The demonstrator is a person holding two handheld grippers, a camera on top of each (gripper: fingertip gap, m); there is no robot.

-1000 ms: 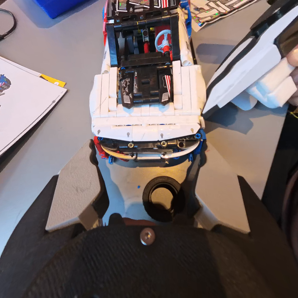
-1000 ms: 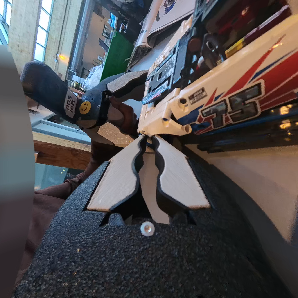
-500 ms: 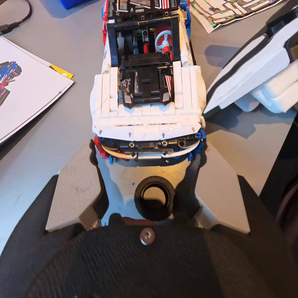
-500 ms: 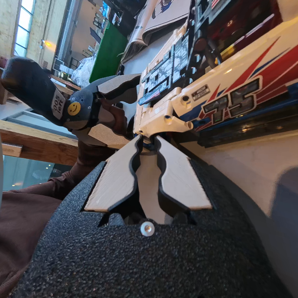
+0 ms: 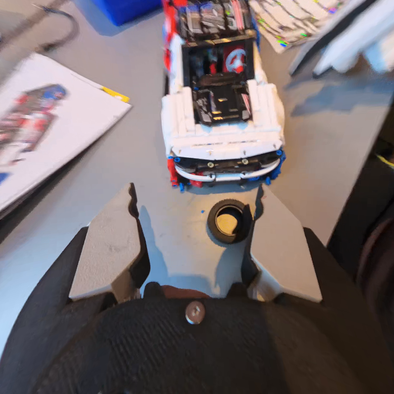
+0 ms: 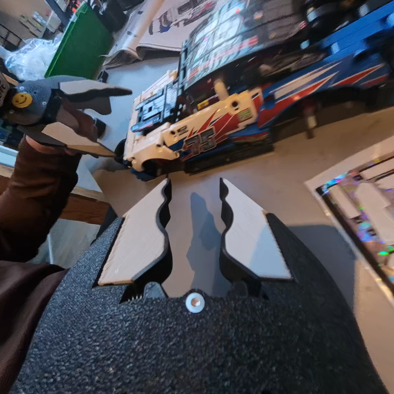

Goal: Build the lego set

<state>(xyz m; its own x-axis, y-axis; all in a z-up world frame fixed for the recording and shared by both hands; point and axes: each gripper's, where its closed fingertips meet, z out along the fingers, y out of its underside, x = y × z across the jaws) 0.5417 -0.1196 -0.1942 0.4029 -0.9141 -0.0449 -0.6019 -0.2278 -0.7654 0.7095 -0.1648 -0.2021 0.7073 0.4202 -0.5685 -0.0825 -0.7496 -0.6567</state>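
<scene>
The lego car [image 5: 221, 128], white with red and blue trim and no wheel showing at its arches, stands on the grey table [image 5: 128, 170] with its front bumper facing me. A loose black tyre [image 5: 229, 223] lies flat on the table just before the bumper. My left gripper [image 5: 195, 189] is open and empty, with the tyre between its fingers, close to the right finger [image 5: 277, 245]. My right gripper [image 6: 195, 181] is open and empty, a little off the car's [image 6: 213, 132] front side. The left gripper [image 6: 64, 119] also shows there, open, at the car's nose.
An instruction booklet [image 5: 53, 119] lies left of the car. A blue box [image 5: 128, 10] and a cable [image 5: 64, 27] are at the back left. A shiny sticker sheet [image 6: 362, 213] lies right of my right gripper. The table edge [image 5: 351, 170] runs close on the right.
My right gripper has pulled back from the car's front wheel arch and opened wider. My left gripper has drawn back from the bumper; the tyre now lies nearer its right finger.
</scene>
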